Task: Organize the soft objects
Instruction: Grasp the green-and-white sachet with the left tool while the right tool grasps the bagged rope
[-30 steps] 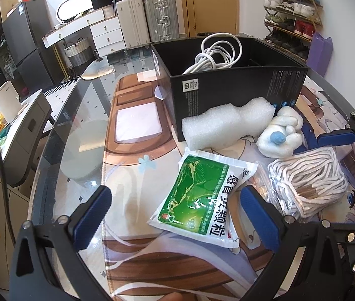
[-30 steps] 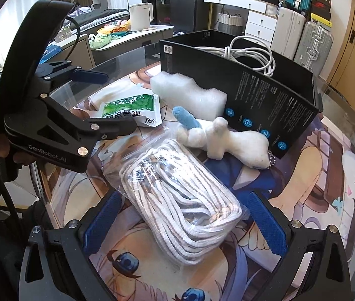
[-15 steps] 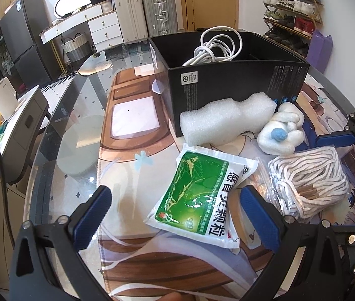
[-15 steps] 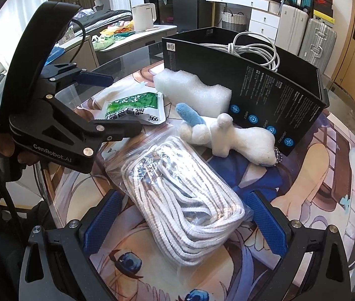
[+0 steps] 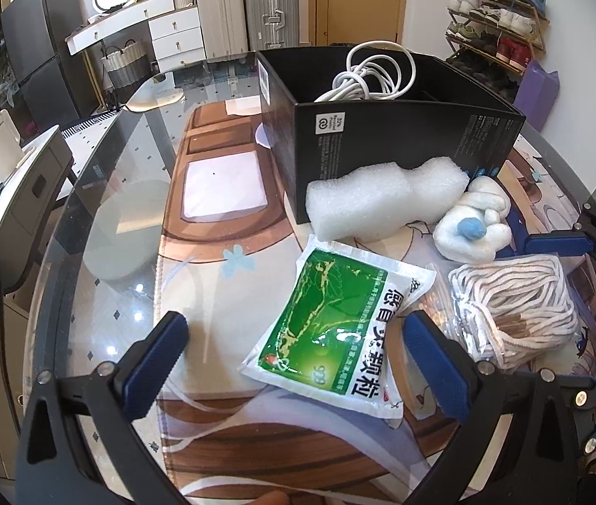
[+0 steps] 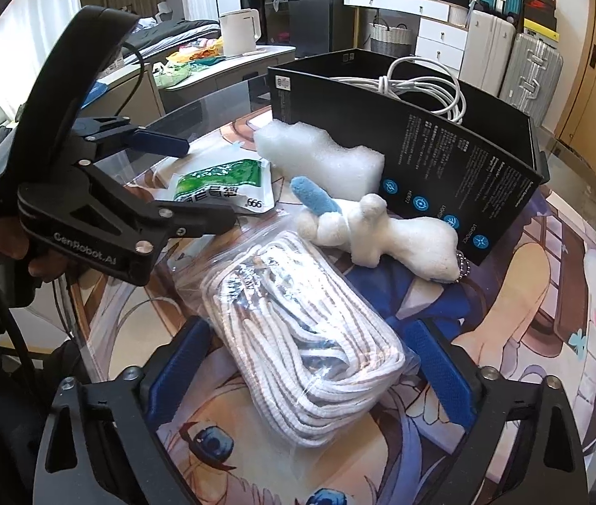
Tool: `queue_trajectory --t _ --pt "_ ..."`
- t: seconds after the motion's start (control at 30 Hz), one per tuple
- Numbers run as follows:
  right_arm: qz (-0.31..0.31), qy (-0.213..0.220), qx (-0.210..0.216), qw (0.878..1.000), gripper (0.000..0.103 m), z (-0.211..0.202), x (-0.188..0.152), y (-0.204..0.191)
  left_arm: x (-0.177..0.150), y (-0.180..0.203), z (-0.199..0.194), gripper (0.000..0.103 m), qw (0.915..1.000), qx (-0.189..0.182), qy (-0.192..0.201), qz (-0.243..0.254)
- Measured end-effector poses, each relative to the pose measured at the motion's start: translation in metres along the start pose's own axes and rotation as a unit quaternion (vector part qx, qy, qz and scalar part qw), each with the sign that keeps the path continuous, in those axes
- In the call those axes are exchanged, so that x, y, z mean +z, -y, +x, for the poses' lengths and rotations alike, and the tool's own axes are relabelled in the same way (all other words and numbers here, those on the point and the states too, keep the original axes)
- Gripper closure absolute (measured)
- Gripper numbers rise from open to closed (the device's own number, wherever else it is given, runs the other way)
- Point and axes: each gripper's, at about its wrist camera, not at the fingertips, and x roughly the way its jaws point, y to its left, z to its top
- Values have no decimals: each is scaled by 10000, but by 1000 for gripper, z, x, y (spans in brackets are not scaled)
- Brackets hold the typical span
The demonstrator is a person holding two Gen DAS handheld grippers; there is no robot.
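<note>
Blue pads on my right gripper (image 6: 312,366) have just been closing in; they flank the bagged white rope (image 6: 302,332) low in the frame, though I cannot tell that they press it yet. My left gripper (image 5: 306,362) stands wide, with the green sachet (image 5: 335,332) lying partly between its fingers, untouched. Beyond, toward the upper middle, the white foam block (image 5: 386,198) leans against the black box (image 5: 403,134), which holds a coiled white cable (image 5: 373,71). The white plush toy (image 6: 382,231) lies just beside the rope bag, right of the foam.
</note>
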Motion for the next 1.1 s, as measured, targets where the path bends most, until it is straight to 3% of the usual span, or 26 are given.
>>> queue_trajectory --t 0.47,0.63,0.83,1.0,1.1 --pt "-260 -12 172 9995 36 -10 -9 -4 0 -1 1 0 10000 -27 -4 -8" --pt "-314 6 218 9993 43 -13 -12 -3 0 -1 -1 4 10000 -83 35 28" --pt "-407 38 260 9988 48 -18 -17 -4 -5 5 -9 18 9996 -158 185 132" --pt "-472 70 282 9985 50 -20 -18 -5 -6 11 -14 44 9990 -242 272 251" --pt "-495 94 303 9983 51 -22 -18 -6 -8 13 -16 53 9988 -254 307 283"
